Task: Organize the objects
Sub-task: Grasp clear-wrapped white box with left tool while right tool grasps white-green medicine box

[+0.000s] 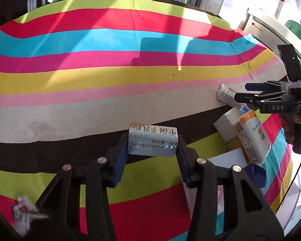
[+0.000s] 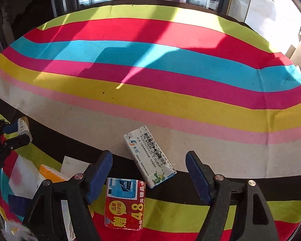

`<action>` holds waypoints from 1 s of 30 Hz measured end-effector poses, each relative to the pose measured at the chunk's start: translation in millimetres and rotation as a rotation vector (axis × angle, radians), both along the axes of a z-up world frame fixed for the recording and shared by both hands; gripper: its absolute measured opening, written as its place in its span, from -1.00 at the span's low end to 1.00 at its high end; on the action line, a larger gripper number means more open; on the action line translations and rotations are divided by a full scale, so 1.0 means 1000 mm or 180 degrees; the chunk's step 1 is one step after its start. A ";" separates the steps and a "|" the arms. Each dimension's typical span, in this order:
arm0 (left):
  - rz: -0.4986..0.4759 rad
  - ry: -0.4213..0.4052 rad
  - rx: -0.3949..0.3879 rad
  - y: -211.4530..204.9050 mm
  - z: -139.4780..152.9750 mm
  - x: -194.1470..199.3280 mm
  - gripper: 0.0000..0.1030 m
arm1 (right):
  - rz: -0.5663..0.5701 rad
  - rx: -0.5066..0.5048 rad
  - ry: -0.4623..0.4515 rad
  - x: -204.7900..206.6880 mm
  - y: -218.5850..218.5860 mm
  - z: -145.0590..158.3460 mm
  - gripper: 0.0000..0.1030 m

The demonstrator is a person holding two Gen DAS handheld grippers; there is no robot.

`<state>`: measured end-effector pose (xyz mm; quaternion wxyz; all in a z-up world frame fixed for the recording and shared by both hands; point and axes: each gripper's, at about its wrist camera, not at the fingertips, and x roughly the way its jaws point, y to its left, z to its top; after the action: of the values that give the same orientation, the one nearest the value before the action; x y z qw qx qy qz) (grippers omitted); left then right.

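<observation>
Left gripper (image 1: pixel 153 150) pinching a small silver box (image 1: pixel 153 141) across its short ends, blue pads flat against both faces. Held just above the black stripe of the striped cloth (image 1: pixel 110 64), in from that stripe's near edge. Probably light, thin cardboard, easily dented, so only a mild squeeze needed; glossy skin may slip if tilted.

Right gripper (image 2: pixel 148 177) spread wide, nothing between the pads. Beyond it, a white carton (image 2: pixel 149 156) lying slantwise across the same black stripe, one corner close to a red-and-blue pack (image 2: pixel 124 203) on the near side of the stripe. Carton likely stiff along its length and light; best taken across the narrow width, near the middle, after turning the wrist to match its slant. Red-and-blue pack looks soft-sided, likely to crumple.

To the left of the black stripe's end, a loose pile of white boxes and an orange-capped bottle (image 1: pixel 250 136). No bin, tray or other container in sight.
</observation>
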<state>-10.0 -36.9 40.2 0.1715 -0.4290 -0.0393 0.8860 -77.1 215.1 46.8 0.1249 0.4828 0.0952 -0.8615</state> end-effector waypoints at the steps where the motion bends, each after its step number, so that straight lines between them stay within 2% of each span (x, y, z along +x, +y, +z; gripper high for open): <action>1: 0.0029 0.0004 0.0045 -0.003 0.002 0.004 -0.03 | 0.0025 0.0023 -0.0036 -0.003 -0.001 -0.004 0.48; 3: 0.0069 0.0006 0.0136 -0.009 0.005 0.011 -0.03 | 0.0094 0.0033 -0.0078 -0.008 -0.002 -0.011 0.47; 6: 0.0105 0.0030 0.0214 -0.014 0.011 0.023 -0.03 | 0.0101 -0.0183 -0.0200 -0.016 0.000 -0.017 0.36; 11: 0.0205 0.0065 0.0313 -0.022 0.018 0.039 -0.03 | 0.0072 -0.0249 -0.0289 -0.024 0.004 -0.021 -0.07; 14: 0.0264 0.0041 0.0362 -0.026 0.018 0.050 -0.03 | 0.0067 -0.0245 -0.0307 -0.023 0.003 -0.023 -0.16; 16: 0.0313 0.0019 0.0389 -0.030 0.016 0.058 -0.03 | 0.0063 -0.0253 -0.0305 -0.018 0.001 -0.021 -0.33; 22: 0.0424 -0.0024 0.0493 -0.038 0.014 0.083 -0.03 | -0.0199 -0.0348 -0.0036 0.014 0.024 -0.004 -0.33; 25: 0.0453 -0.0042 0.0560 -0.037 0.012 0.092 -0.03 | -0.0305 -0.0423 0.0194 0.045 0.038 0.018 -0.33; 30: 0.0385 -0.0012 0.0635 -0.022 0.018 0.109 -0.03 | -0.0437 -0.0436 0.0374 0.102 0.053 0.036 -0.33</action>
<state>99.4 -58.9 58.3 0.1595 -0.4083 -0.1535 0.8856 24.8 268.4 83.1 0.0925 0.4272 0.0099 -0.8994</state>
